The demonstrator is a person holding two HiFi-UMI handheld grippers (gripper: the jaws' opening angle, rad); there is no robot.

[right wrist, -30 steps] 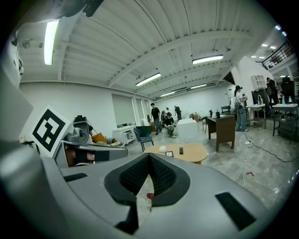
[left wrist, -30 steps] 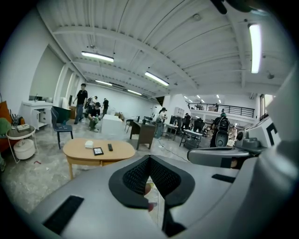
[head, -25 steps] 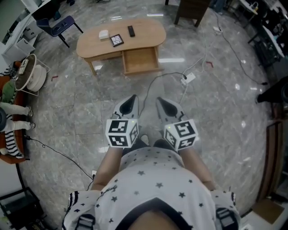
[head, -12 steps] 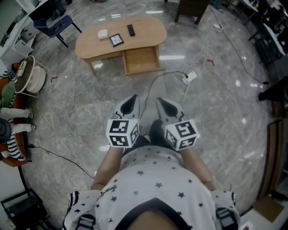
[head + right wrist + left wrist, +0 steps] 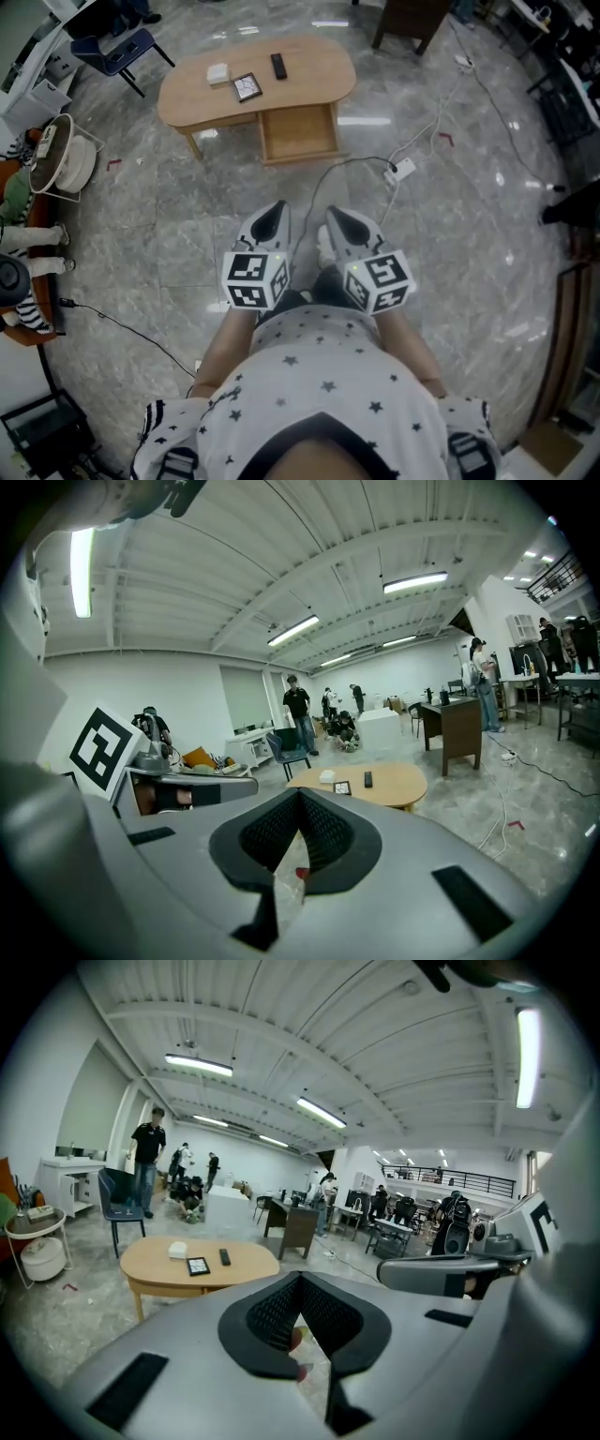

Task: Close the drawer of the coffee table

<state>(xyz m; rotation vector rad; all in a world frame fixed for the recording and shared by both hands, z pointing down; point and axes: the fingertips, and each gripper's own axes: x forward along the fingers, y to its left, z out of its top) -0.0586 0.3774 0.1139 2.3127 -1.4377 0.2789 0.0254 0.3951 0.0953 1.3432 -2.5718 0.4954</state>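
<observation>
The coffee table (image 5: 319, 77) stands on the grey floor (image 5: 159, 216), well ahead of the person, with its drawer (image 5: 298, 133) pulled out of the front towards them. A remote (image 5: 278, 66), a dark square tablet (image 5: 247, 86) and a small white box (image 5: 218, 73) lie on the tabletop. The left gripper (image 5: 274, 214) and right gripper (image 5: 336, 220) are held side by side in front of the person, both clenched on nothing and well apart from the table, with a power strip (image 5: 401, 170) on the floor between them and the drawer.
</observation>
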